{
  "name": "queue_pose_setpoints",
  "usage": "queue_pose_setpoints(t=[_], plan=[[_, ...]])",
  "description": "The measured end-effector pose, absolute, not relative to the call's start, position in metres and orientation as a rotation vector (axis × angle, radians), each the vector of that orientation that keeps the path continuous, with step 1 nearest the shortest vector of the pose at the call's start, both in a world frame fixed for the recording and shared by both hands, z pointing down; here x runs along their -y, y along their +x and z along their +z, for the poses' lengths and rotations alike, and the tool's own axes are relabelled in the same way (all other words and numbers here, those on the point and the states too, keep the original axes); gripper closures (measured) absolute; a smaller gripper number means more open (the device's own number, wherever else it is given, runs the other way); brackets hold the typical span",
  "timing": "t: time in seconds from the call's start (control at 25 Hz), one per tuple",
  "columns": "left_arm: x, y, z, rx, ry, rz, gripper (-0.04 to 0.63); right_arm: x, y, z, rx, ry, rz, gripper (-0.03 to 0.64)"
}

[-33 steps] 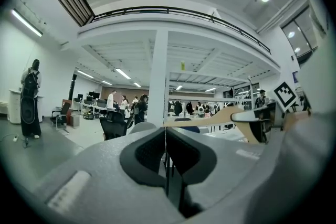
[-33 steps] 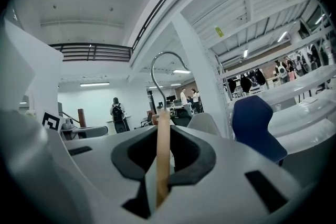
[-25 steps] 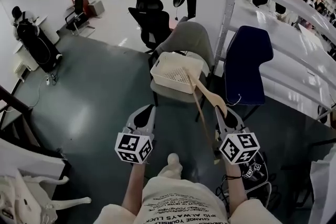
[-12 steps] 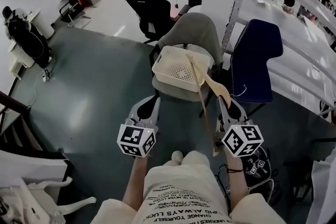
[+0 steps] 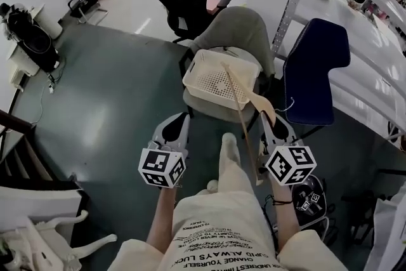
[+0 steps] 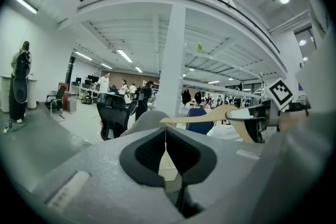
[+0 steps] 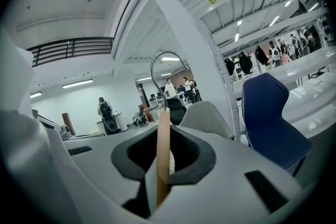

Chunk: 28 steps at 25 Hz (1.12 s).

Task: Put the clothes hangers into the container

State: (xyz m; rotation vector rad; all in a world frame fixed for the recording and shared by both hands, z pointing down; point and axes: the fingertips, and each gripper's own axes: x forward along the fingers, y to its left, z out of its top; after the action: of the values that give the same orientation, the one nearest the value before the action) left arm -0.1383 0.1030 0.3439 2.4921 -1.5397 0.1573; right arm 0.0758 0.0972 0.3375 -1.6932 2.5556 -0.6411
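hanger (image 5: 243,112) locked in the right claw (image 5: 269,127), wooden, jaws closed tight on it; in the right gripper view it stands edge-on between the pads; its long arm reaches forward and up the head view, tip over the right part of the basket (image 5: 192,82), touching or not i cannot tell; left claw (image 5: 177,121) level beside it, jaws pressed together with nothing between them; basket is cream, perforated, sitting on the seat of a grey chair (image 5: 231,32) straight ahead of both claws; blue chair (image 5: 312,73) just to the right of that, black office chair (image 5: 172,6) behind it; person's leg (image 5: 229,162) in pale trousers stretches out between the two claws over the dark floor (image 5: 101,117)
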Motion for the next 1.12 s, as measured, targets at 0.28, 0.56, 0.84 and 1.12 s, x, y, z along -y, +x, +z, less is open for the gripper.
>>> queue_pose_setpoints(t=[0.28, 0.56, 0.84, 1.12], plan=[[-0.040, -0.141, 0.359, 1.548, 2.435, 0.190, 0.572, -0.024, 0.071, 0.352, -2.610, -1.665, -0.704, 0.561], [0.026, -0.140, 0.377, 1.561, 2.344, 0.198, 0.572, 0.051, 0.068, 0.372, -2.683, -1.598, -0.821, 0.561], [0.081, -0.132, 0.404, 1.546, 2.259, 0.237, 0.572, 0.110, 0.068, 0.403, -2.753, -1.537, -0.948, 0.561], [0.118, -0.123, 0.433, 1.533, 2.168, 0.279, 0.572, 0.158, 0.063, 0.434, -2.816, -1.448, -1.076, 0.561]])
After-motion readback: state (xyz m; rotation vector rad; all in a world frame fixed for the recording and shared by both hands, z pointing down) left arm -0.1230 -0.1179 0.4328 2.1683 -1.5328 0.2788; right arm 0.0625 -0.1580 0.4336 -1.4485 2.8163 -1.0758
